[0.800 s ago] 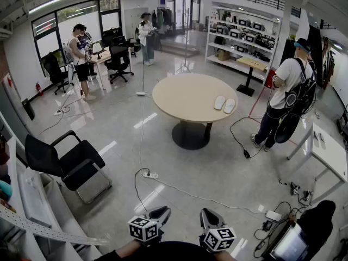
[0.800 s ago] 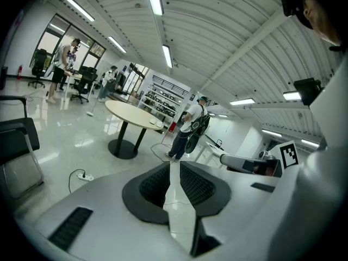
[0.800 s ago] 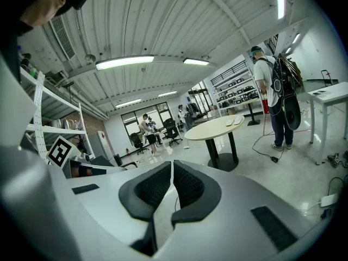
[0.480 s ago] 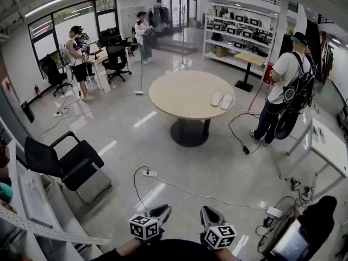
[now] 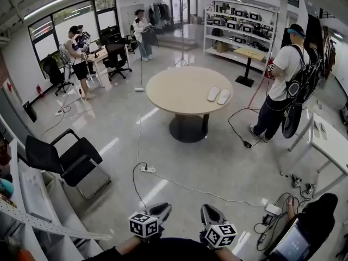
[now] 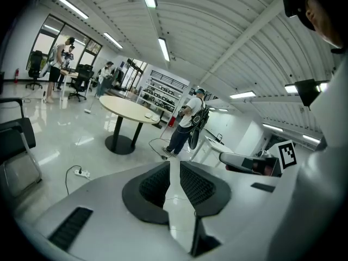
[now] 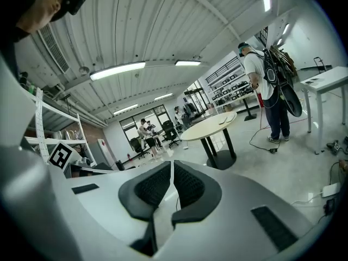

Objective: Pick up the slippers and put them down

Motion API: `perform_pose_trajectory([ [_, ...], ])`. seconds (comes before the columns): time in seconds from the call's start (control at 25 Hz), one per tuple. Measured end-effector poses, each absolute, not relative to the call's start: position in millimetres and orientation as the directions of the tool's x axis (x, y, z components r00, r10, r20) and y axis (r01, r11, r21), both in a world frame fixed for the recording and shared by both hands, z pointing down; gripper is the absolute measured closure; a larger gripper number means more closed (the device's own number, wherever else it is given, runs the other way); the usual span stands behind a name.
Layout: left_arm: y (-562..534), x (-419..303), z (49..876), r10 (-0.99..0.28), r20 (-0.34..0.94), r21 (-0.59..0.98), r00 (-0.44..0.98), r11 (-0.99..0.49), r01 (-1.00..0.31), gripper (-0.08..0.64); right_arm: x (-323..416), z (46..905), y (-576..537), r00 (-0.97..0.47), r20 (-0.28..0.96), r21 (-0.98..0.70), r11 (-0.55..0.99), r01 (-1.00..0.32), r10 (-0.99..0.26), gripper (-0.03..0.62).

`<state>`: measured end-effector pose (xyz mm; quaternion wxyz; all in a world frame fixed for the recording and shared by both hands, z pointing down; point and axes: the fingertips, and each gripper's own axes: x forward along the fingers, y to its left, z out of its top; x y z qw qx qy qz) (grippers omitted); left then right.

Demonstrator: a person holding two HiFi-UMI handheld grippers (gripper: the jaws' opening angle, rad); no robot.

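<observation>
Slippers are lying well away from both claws, side by side on the round table. The left claw is holding its pads a little apart with nothing between them. The right claw is pressing its pads together, empty. I think walking closer, stepping over the floor cable and opening wide would work best. The slippers are looking tiny, so their details are hard to tell.
</observation>
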<state>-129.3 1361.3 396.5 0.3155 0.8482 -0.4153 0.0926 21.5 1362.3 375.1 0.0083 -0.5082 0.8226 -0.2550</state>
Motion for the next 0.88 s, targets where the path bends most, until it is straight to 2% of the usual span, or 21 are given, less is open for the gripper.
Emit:
perform_pose_trajectory([
  [0.28, 1364.4, -68.5, 408.3, -0.636, 0.426, 0.467, 0.643, -0.455, -0.758, 0.486, 84.4, 387.4, 1363.5, -0.469, 0.26, -0.43, 0.333, -0.839, -0.844, 0.565],
  [0.64, 1348.0, -38.3, 429.6, -0.612, 0.454, 0.463, 0.647, -0.459, -0.758, 0.486, 119.2, 412.8, 1351.2, -0.437, 0.277, -0.46, 0.281, -0.842, -0.856, 0.565],
  [0.88, 1295.2, -27.6, 432.6, -0.576, 0.459, 0.468, 0.676, -0.491, -0.735, 0.486, 132.8, 414.4, 1305.7, -0.377, 0.296, -0.448, 0.221, -0.866, -0.877, 0.565],
])
